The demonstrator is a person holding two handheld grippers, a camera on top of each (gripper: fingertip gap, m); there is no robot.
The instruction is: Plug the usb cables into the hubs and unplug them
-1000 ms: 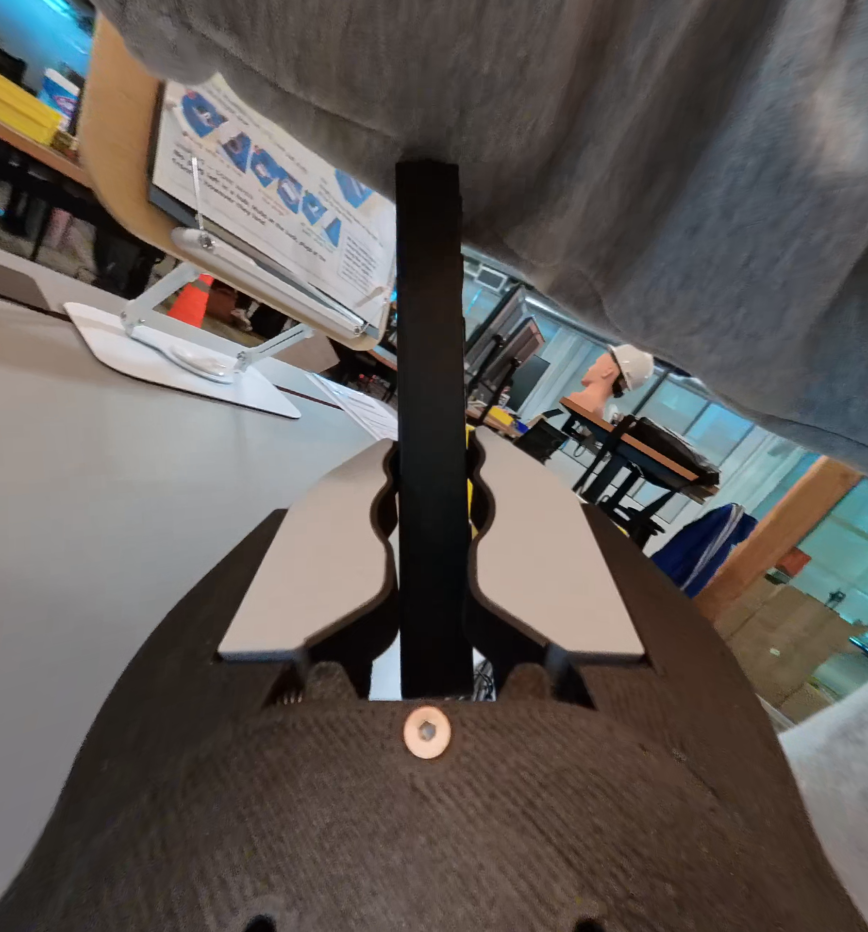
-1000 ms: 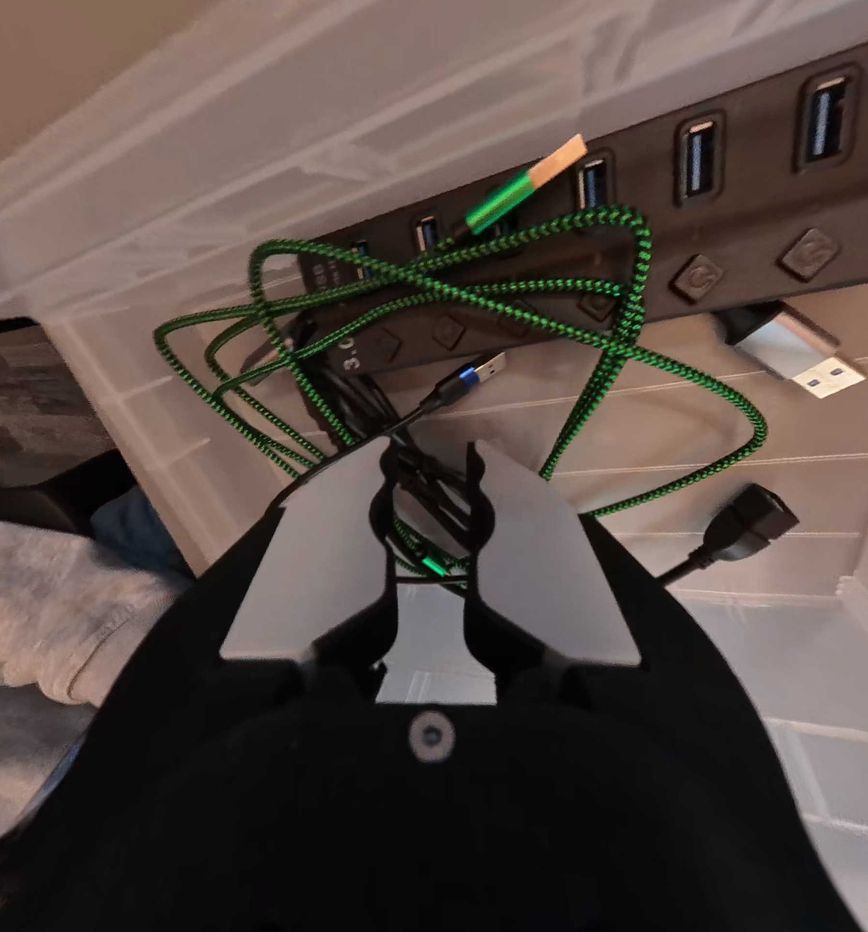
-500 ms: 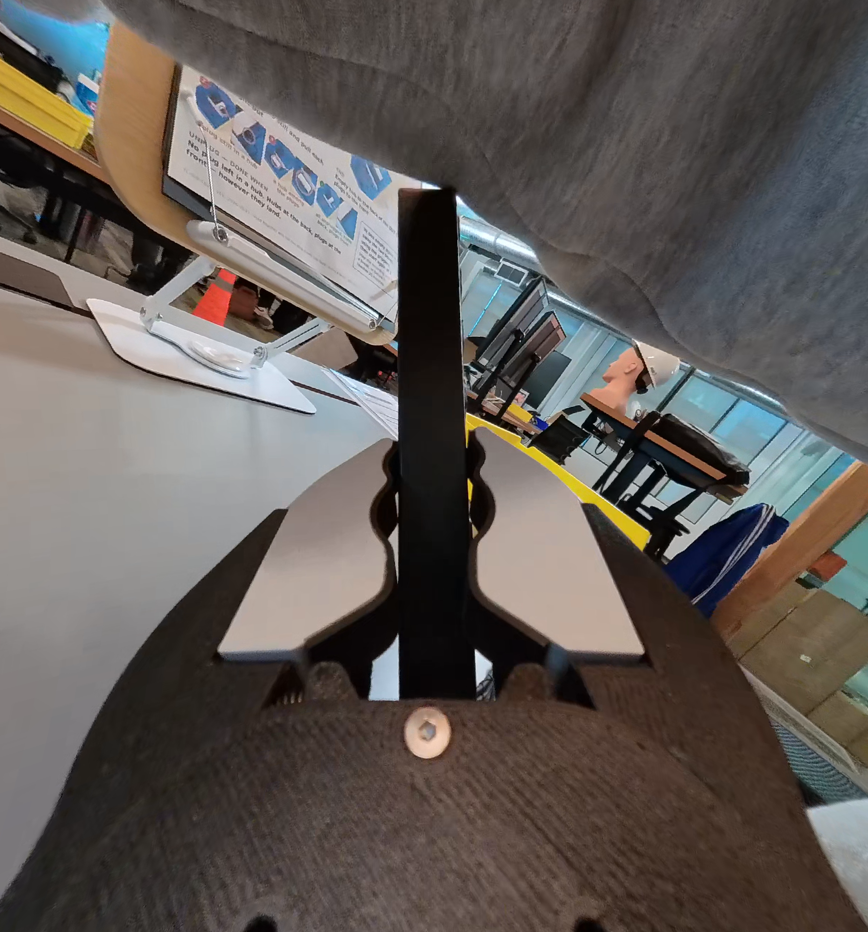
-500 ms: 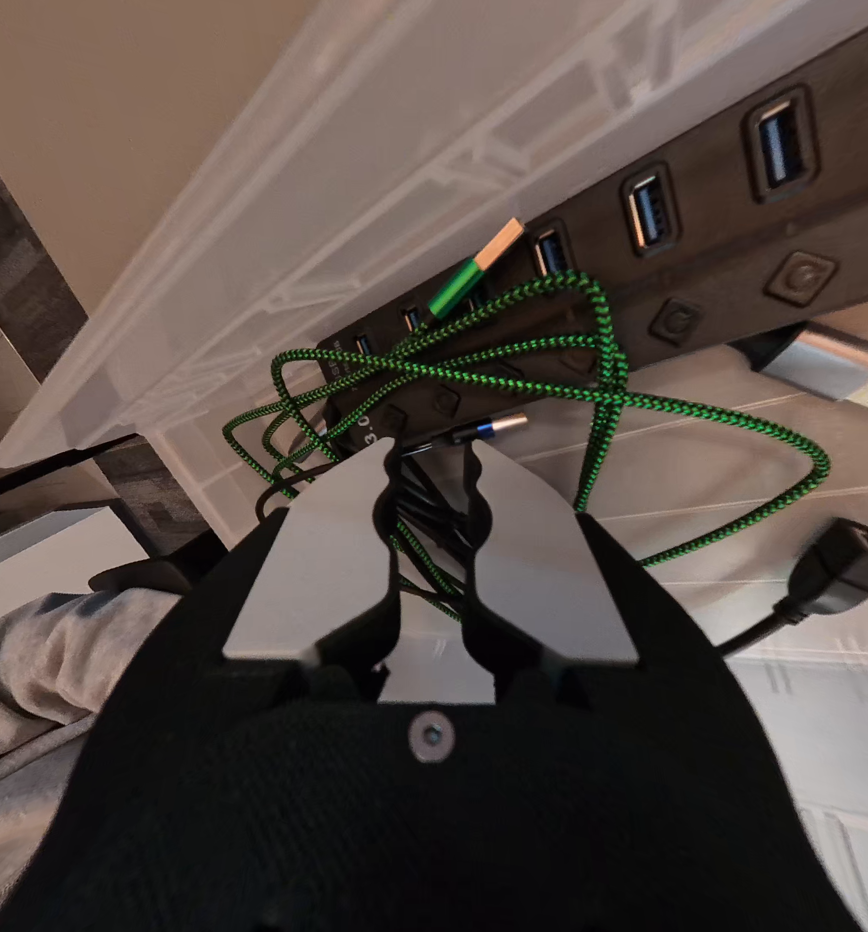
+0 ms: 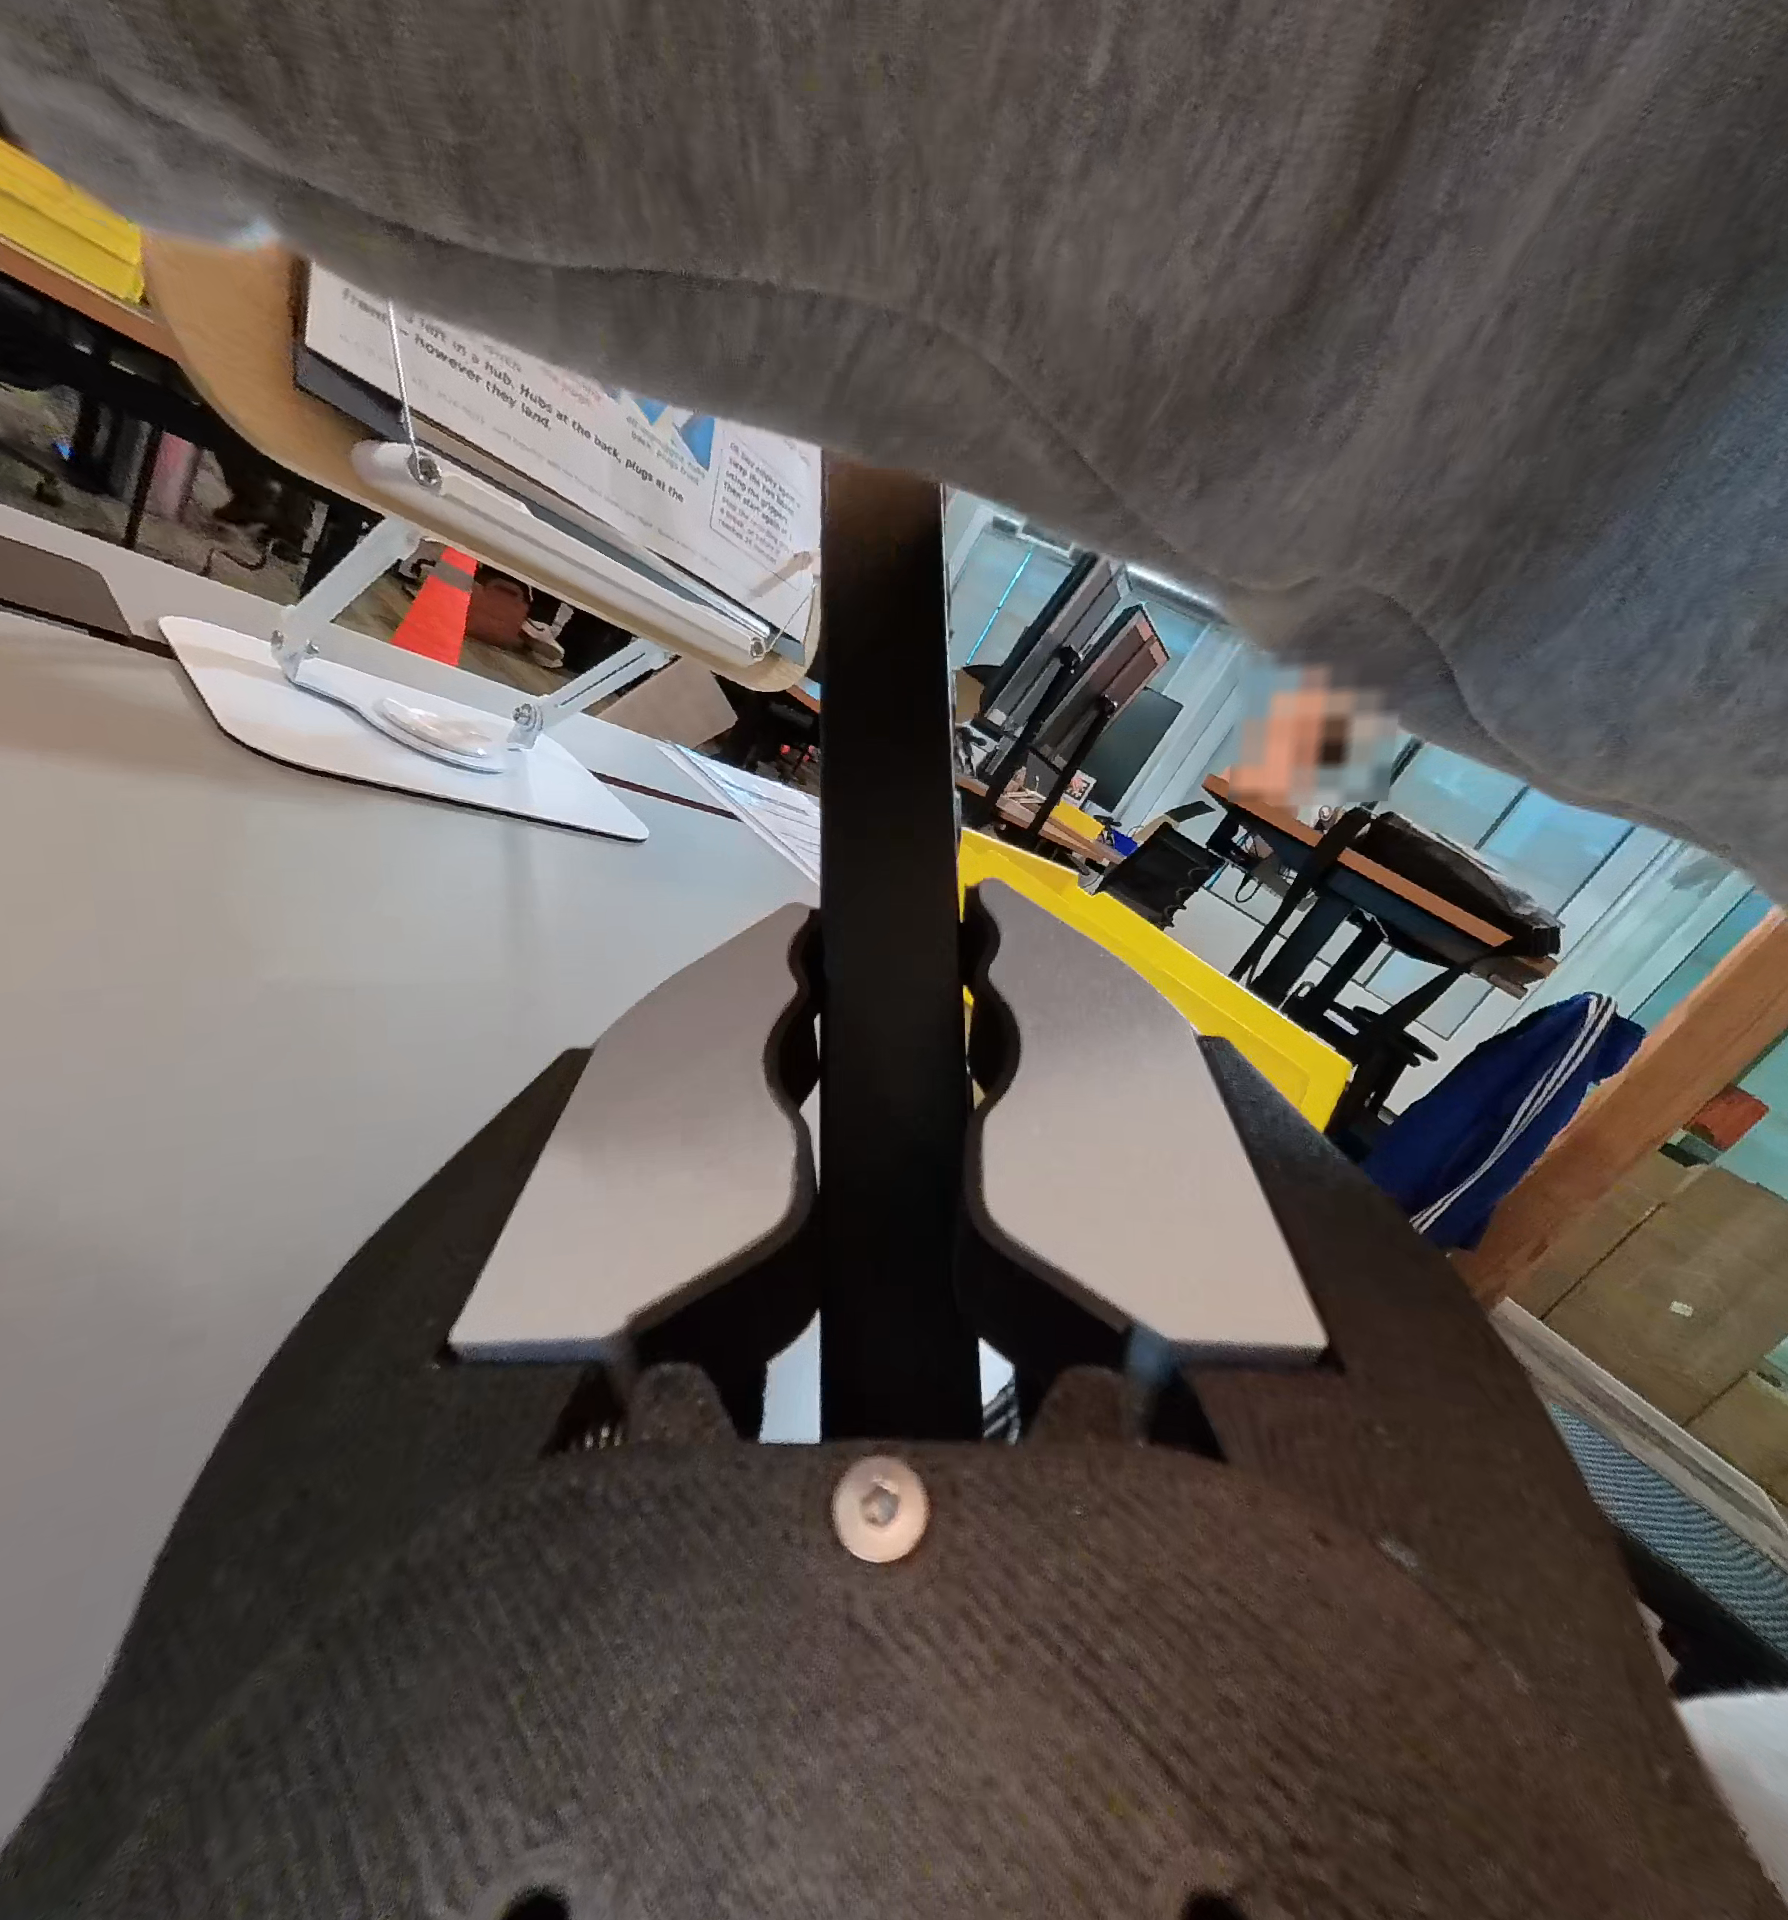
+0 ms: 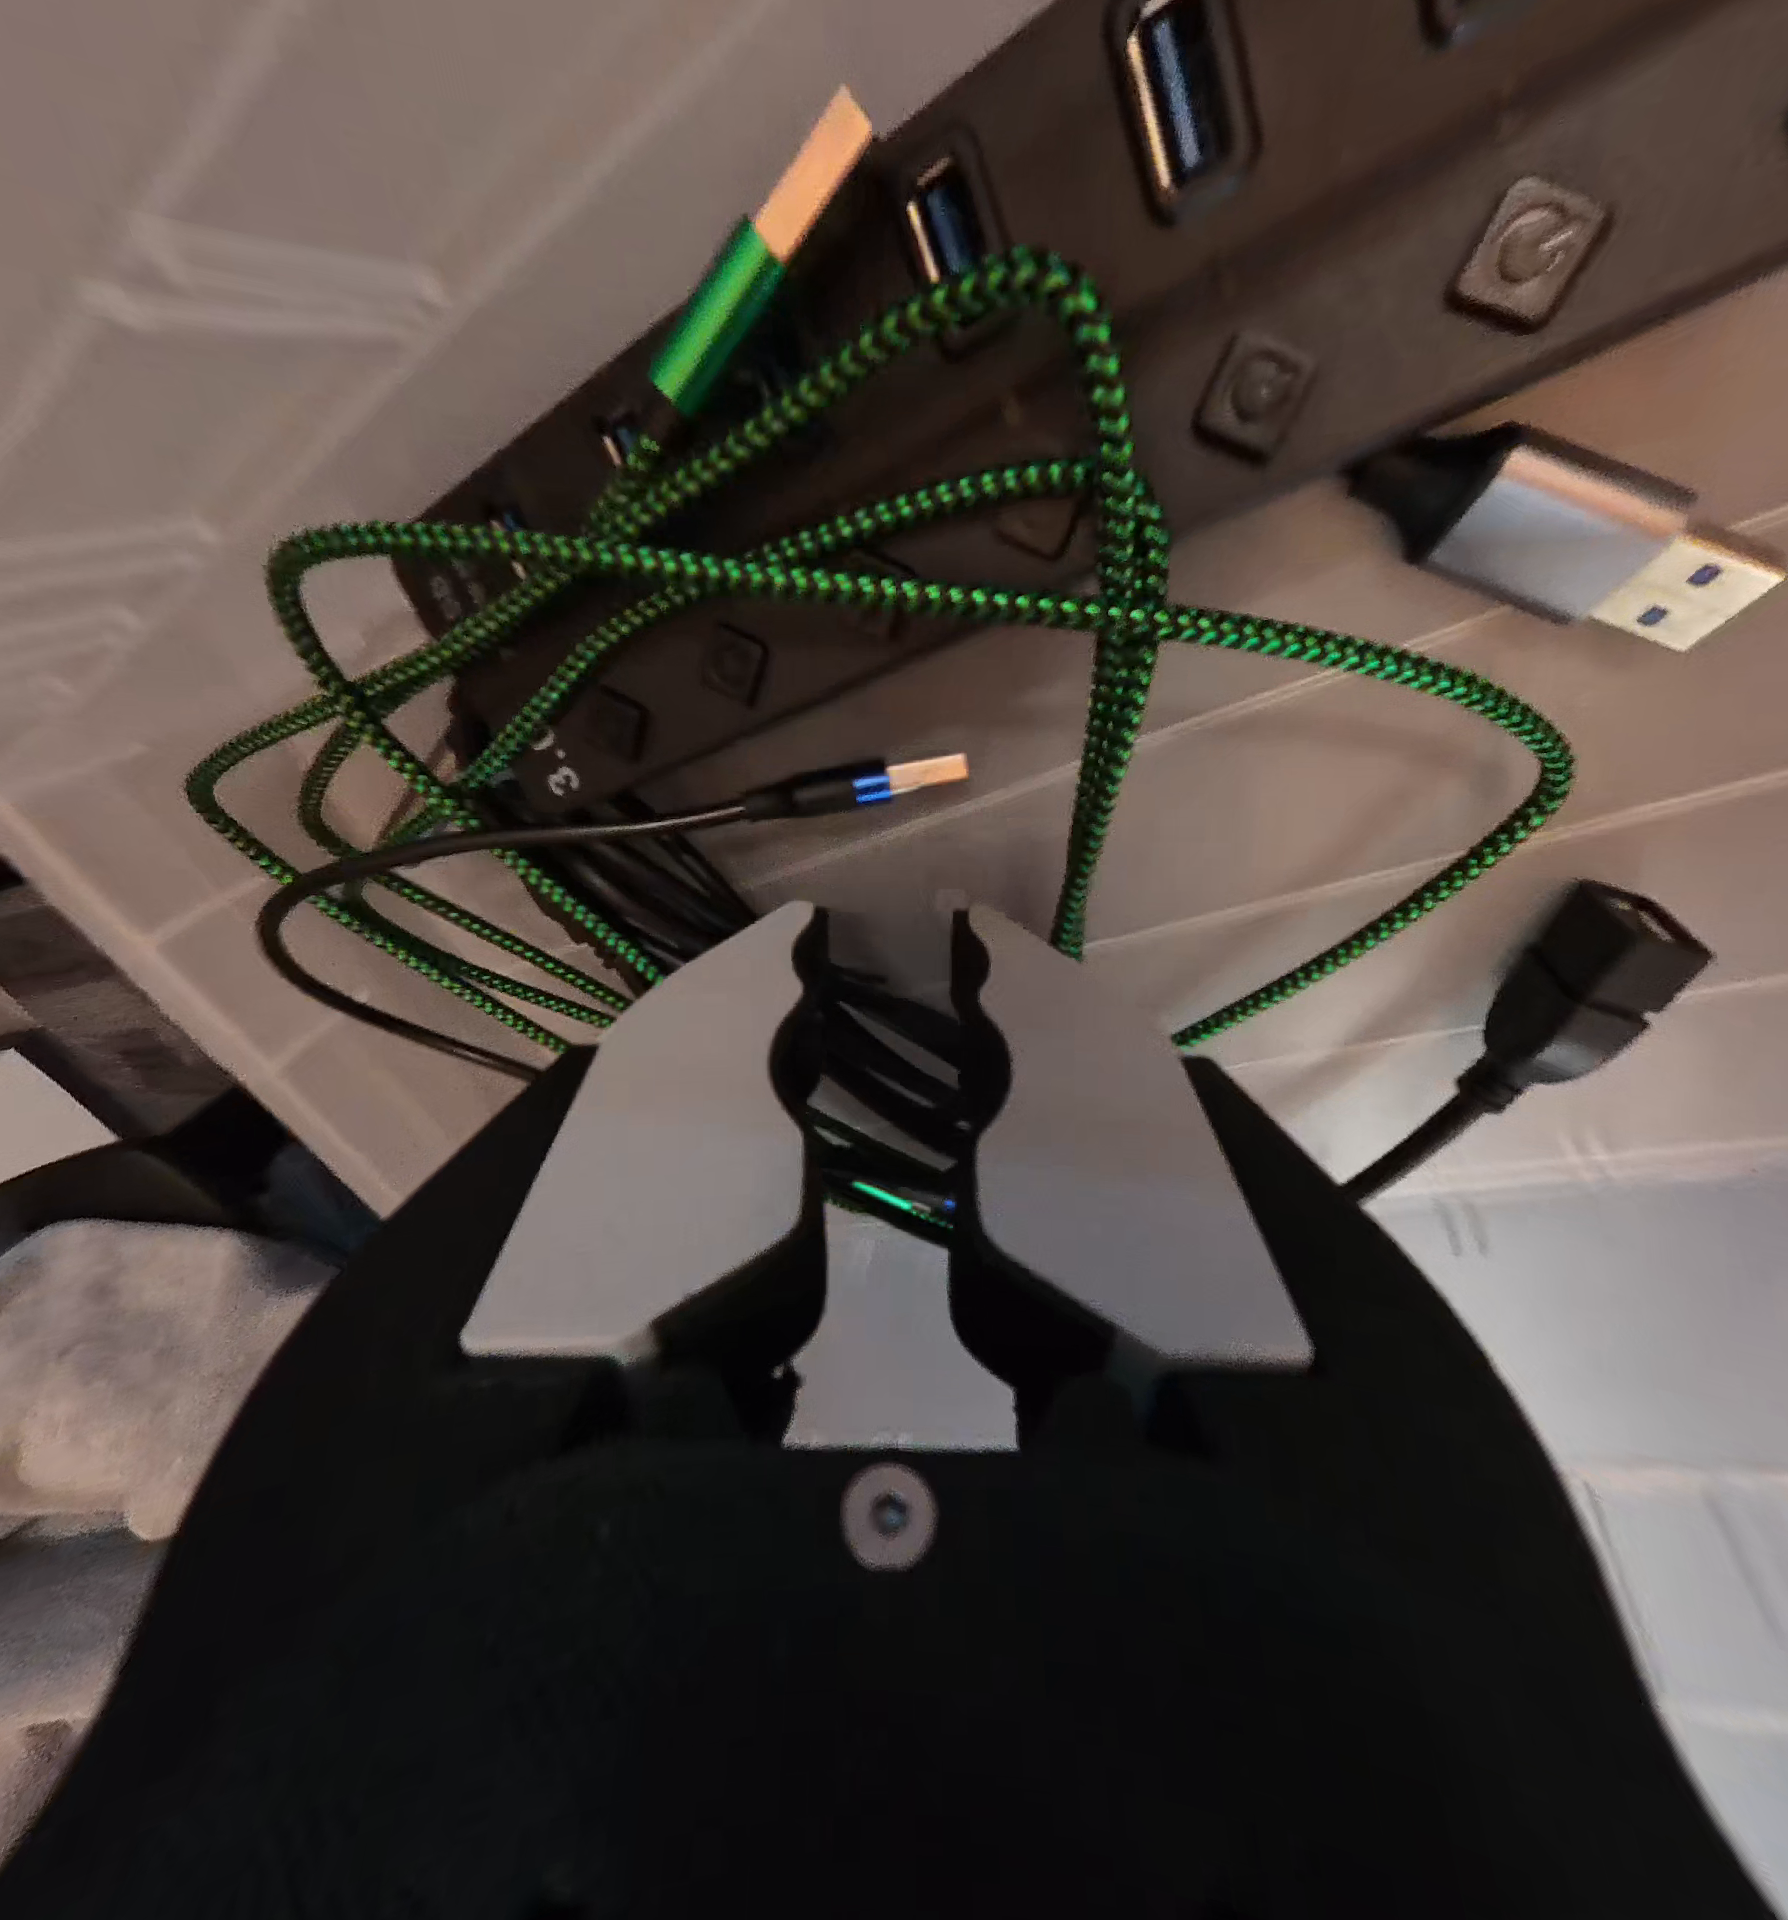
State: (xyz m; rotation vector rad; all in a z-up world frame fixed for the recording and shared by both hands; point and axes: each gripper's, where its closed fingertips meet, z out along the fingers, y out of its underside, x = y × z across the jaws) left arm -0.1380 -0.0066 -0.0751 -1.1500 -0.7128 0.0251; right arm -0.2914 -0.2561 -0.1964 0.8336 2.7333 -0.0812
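Hub (image 5: pixel 885 935) pinched edge-on in left gripper (image 5: pixel 888 925) under grey sleeve (image 5: pixel 1077 260); right gripper (image 6: pixel 885 920) seemingly clamping tangled cables (image 6: pixel 1108 499).

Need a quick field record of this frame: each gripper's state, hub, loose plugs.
left gripper: shut on black bar
right gripper: shut on cable bundle
hub: black, visible ports empty
green plug: loose, over hub
silver plug: loose, beside hub
blue-collared plug: loose

Sheet (image 5: pixel 516 405) on stand (image 5: pixel 350 717), far left: printed lines, partly legible.
Hub (image 6: pixel 1368 208), near-left end: small white marking.
Buttons (image 6: pixel 1529 255) along the hub: power symbols.
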